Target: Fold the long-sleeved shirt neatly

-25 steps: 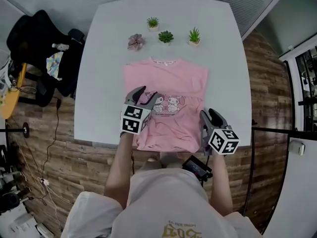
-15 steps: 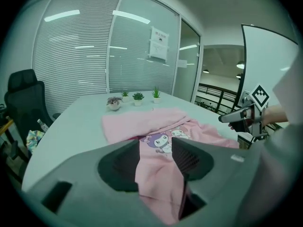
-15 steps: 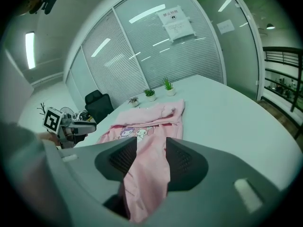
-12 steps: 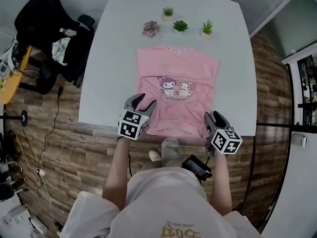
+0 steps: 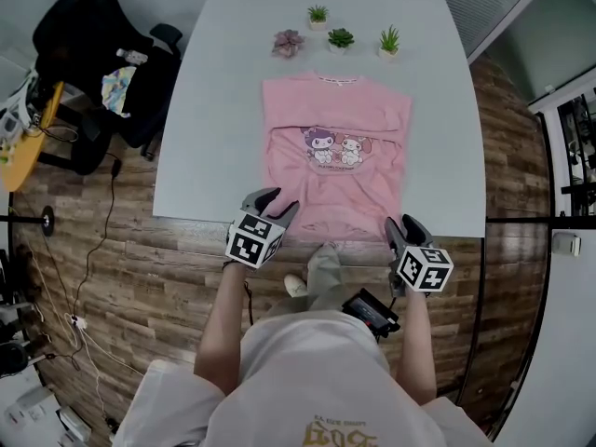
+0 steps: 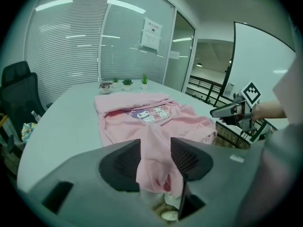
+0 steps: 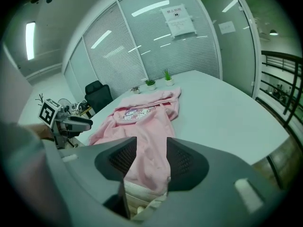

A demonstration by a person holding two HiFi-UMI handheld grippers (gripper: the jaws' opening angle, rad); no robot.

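The shirt (image 5: pixel 335 161) lay print-up at the near edge of the table (image 5: pixel 209 110), hem overhanging. The left gripper (image 5: pixel 277 203) was clamped on the near-left hem corner. The right gripper (image 5: pixel 404 223) pinched the near-right corner, its jaws having just eased slightly wider.

Judged step: setting up the bottom fold. The next move likely calls for carrying both corners evenly toward the far collar.

Count: one shirt, two grippers, four potted plants (image 5: pixel 341 38).

Soft, matt pink cloth in the shirt (image 5: pixel 335 184), lightly creased toward the lower edge. Smooth, matt pale grey across the worktop (image 5: pixel 214 128). Grained brown wood planks with a dull sheen over the floor (image 5: pixel 121 287) at lower left, matt black on the chair (image 5: pixel 84 54) at upper left.
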